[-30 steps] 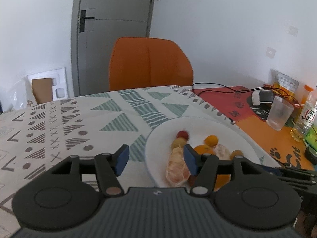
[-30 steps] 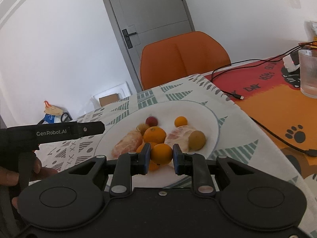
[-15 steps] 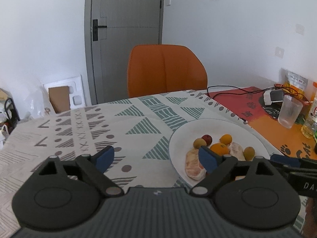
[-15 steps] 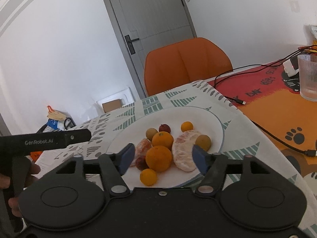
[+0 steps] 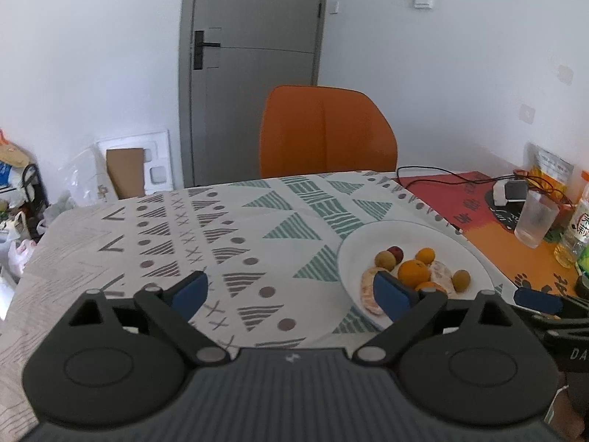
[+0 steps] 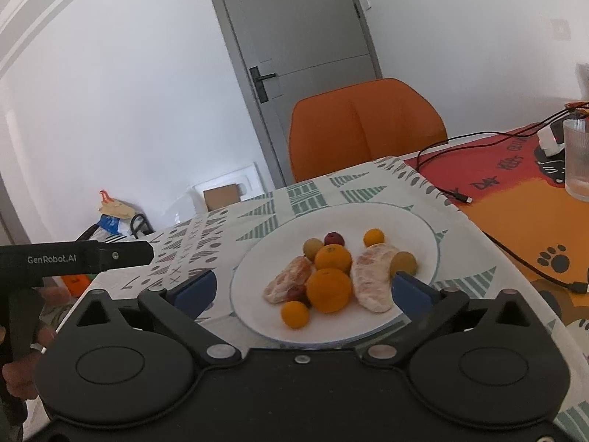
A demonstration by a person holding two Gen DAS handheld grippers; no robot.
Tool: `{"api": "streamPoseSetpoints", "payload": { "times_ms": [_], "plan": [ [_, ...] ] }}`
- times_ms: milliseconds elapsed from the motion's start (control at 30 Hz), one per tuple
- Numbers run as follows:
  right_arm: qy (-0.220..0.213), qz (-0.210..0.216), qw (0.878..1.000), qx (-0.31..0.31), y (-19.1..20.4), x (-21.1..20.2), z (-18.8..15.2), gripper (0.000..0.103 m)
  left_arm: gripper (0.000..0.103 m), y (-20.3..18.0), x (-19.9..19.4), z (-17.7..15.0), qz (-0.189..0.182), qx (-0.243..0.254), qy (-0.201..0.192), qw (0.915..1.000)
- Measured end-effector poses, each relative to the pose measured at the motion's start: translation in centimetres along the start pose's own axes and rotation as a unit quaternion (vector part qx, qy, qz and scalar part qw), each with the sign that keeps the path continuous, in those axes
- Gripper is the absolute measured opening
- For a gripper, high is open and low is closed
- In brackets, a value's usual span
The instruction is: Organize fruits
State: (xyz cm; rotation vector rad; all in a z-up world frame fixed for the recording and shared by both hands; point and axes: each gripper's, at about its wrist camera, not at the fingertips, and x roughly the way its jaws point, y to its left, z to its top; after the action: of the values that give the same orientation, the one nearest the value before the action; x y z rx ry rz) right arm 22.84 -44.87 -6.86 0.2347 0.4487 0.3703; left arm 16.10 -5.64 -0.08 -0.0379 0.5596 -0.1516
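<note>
A white plate (image 6: pixel 408 221) on the patterned tablecloth holds several fruits: two oranges (image 6: pixel 328 290), small kumquats (image 6: pixel 294 314), two peeled citrus halves (image 6: pixel 372 277), brownish round fruits (image 6: pixel 403 263) and a red one (image 6: pixel 334 238). The plate also shows in the left wrist view (image 5: pixel 434 235), to the right. My right gripper (image 6: pixel 303 291) is open and empty, held back from the plate's near edge. My left gripper (image 5: pixel 291 293) is open and empty over the tablecloth, left of the plate.
An orange chair (image 5: pixel 325 136) stands behind the table. A red and orange mat (image 6: pixel 515 191) at the right carries a glass (image 6: pixel 578 158), cables (image 6: pixel 478 136) and a bottle (image 5: pixel 576 228). Bags and boxes (image 5: pixel 136 169) lie by the wall and grey door.
My right gripper let go of a small orange onto the plate, opened wide and drew back. My left gripper opened wider and pulled back to the left of the plate.
</note>
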Motion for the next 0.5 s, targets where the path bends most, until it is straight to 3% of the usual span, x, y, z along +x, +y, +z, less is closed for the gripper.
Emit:
{"api": "streamPoseSetpoints", "payload": {
  "times_ms": [500],
  "plan": [
    [0.01,0.023,0.999,-0.024,2.5,-2.2,0.0,0.103,0.103,3.1,-4.4,-0.9,0.032,-0.018,-0.003,0.9993]
  ]
}}
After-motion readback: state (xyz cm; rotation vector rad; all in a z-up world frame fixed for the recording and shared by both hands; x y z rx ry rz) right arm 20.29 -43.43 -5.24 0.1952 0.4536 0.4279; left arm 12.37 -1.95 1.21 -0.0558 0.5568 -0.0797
